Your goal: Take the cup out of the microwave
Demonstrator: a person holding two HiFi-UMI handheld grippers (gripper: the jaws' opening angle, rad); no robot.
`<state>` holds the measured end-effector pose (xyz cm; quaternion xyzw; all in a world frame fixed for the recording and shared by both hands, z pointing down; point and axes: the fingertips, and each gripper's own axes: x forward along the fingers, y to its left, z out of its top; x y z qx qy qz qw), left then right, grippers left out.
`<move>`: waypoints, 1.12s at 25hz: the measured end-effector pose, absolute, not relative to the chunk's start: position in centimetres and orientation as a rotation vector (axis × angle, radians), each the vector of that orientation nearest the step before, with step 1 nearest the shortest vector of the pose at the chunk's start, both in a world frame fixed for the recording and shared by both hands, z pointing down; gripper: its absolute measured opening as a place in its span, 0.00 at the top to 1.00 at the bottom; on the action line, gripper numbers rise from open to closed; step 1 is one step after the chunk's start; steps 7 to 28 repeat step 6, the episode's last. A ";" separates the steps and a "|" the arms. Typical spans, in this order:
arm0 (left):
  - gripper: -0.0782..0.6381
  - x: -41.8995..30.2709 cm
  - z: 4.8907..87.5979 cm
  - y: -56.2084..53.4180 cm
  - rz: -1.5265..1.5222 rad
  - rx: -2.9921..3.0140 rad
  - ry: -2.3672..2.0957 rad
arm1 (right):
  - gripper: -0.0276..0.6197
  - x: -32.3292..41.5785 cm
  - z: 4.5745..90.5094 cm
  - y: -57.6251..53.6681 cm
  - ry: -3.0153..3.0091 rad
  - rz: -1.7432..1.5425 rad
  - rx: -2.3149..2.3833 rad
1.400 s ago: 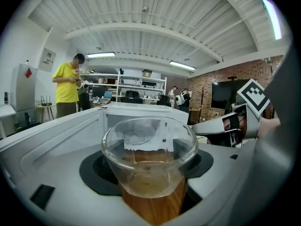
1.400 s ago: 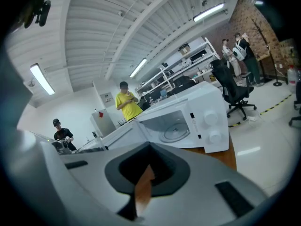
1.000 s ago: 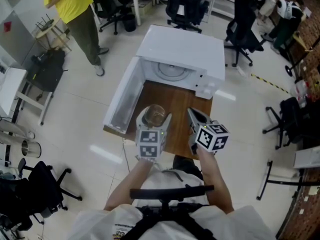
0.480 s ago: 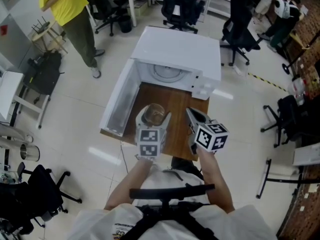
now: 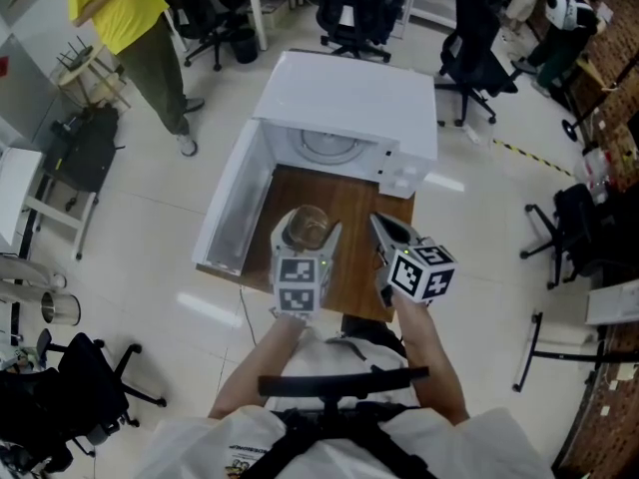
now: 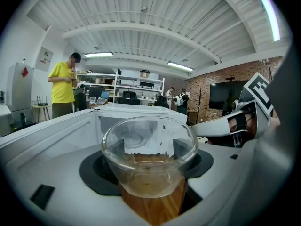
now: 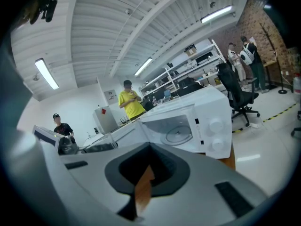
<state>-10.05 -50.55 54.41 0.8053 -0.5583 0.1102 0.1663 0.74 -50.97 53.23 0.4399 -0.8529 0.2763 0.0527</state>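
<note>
Holding glass cup (image 6: 149,149) in left tongs (image 5: 308,234), microwave (image 5: 349,98) print seemingly illegible

The microwave (image 5: 349,93) is white throughout. The table (image 5: 349,208) is brown with a wood grain. The cup (image 6: 149,149) is clear, colourless glass. The left gripper (image 5: 308,236) and right gripper (image 5: 385,230) are pale grey with black pads, and their cubes carry black-and-white square markers. The floor (image 5: 150,257) is pale and glossy. A bystander's shirt (image 5: 115,3) is yellow.

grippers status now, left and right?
Left gripper: closed on the cup.
Right gripper: closed, empty.
</note>
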 end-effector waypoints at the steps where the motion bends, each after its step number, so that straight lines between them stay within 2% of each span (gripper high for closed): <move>1: 0.41 -9.9 54.4 -50.7 0.313 2.292 -1.589 | 0.94 0.8 53.2 -51.1 -2.593 0.841 1.338; 28: 0.41 -9.4 54.7 -51.7 0.296 2.283 -1.587 | 0.94 1.3 53.2 -51.9 -2.597 0.847 1.336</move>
